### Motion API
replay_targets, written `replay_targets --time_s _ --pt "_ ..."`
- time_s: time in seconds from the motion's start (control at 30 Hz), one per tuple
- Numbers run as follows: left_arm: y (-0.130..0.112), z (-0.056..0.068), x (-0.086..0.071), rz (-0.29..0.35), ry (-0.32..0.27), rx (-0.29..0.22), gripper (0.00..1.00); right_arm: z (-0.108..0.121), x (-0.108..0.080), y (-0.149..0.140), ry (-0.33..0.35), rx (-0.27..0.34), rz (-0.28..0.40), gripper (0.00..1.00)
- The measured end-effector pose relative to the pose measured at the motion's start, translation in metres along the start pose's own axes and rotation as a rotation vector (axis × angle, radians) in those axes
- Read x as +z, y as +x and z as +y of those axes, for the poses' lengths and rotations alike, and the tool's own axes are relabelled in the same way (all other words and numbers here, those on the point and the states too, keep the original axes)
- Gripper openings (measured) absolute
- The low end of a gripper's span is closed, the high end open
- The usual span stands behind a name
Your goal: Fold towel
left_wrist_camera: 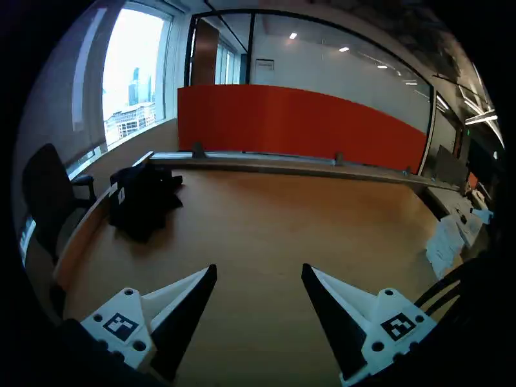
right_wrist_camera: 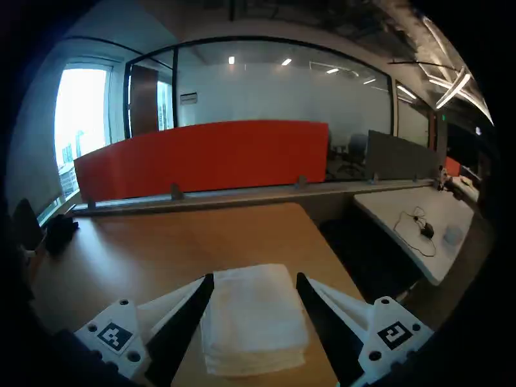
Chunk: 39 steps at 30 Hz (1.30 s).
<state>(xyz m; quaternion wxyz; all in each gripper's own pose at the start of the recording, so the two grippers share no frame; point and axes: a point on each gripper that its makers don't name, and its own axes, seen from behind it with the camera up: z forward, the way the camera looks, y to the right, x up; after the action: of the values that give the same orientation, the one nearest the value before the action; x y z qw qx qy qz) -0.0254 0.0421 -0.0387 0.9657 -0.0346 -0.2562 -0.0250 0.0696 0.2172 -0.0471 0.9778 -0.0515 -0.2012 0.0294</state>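
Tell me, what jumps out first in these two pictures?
A bright orange-red partition runs along the back of the wooden desk. In the right gripper view, a folded white towel lies framed by the open right claw. A black bag sits on the desk's left in the left gripper view.

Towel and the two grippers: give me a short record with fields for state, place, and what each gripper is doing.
towel: white, folded into a flat stack
place: on the wooden desk
right gripper: open, straddling the towel; contact cannot be told
left gripper: open over bare desk, holding nothing
also on desk: black bag, far left in the left gripper view
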Motion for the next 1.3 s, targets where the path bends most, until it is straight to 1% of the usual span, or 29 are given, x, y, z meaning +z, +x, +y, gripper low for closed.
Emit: replay_targets --time_s 0.1,0.17,0.3,0.4,0.57,0.7,0.9,1.1,1.3 --pt "0.021 -0.002 0.001 0.067 0.011 0.001 0.98 0.000 -0.001 0.014 -0.013 -0.001 0.057 0.99" --pt "0.033 -0.002 0.001 0.108 0.016 0.010 0.98 0.000 -0.001 0.022 -0.025 0.002 0.091 0.99" --pt "0.053 -0.004 0.001 0.174 0.030 0.029 0.98 0.000 0.000 0.037 -0.039 0.015 0.143 0.99" --pt "0.064 -0.005 0.001 0.205 0.037 0.036 0.98 -0.002 0.000 0.048 -0.039 0.029 0.171 0.99" --pt "0.077 -0.006 0.003 0.236 0.035 0.028 0.98 -0.018 -0.003 0.069 -0.017 0.030 0.224 0.98" --pt "0.090 -0.006 0.003 0.265 0.028 0.023 0.98 -0.038 -0.005 0.084 0.004 0.016 0.259 0.98" --pt "0.109 -0.005 0.001 0.312 0.020 0.018 0.98 -0.078 -0.002 0.092 0.044 0.001 0.268 0.99" --pt "0.118 -0.005 0.001 0.329 0.008 0.008 0.98 -0.122 0.000 0.093 0.084 -0.019 0.271 0.99" --pt "0.128 -0.009 -0.003 0.353 0.001 0.002 0.98 -0.159 -0.001 0.101 0.115 -0.032 0.292 0.99"
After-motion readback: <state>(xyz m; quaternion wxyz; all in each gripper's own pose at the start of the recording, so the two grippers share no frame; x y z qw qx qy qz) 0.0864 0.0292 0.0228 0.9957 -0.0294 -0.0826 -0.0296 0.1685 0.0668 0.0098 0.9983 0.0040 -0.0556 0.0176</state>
